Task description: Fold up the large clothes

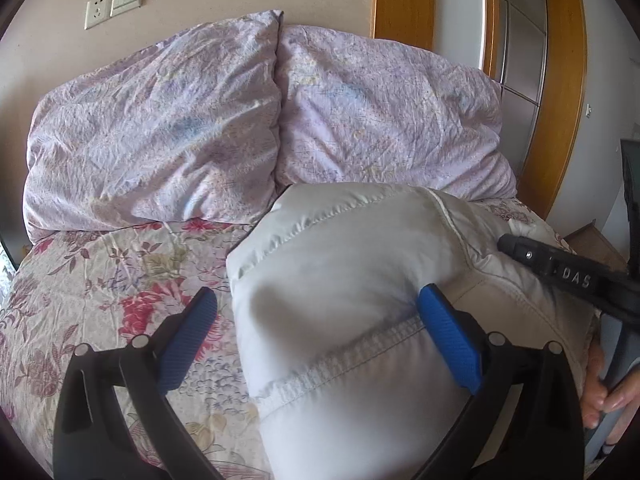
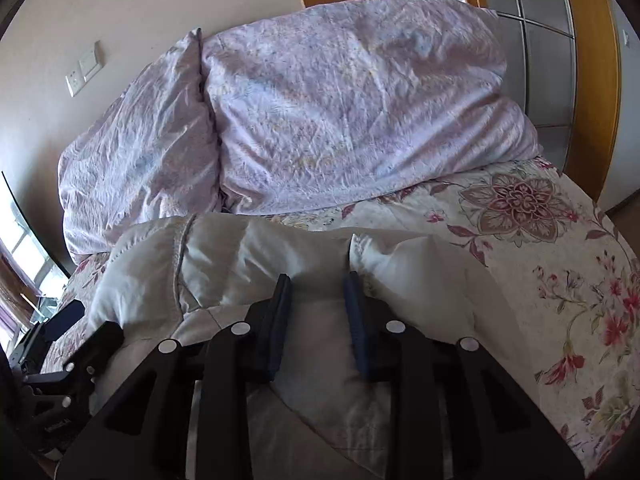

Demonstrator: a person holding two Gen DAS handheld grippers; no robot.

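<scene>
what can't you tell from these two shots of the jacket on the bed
- What garment it is: the white padded jacket is bunched, with its near end cut off by the bottom edge in both views.
- Right gripper: whether it pinches fabric; the padding bulges between the fingers.
- Left gripper: open, but the jacket's bulk hides what lies under it.
- Person's hand: cut by the right edge of the left view.

A puffy white quilted jacket (image 1: 340,280) lies bunched on the bed.
</scene>
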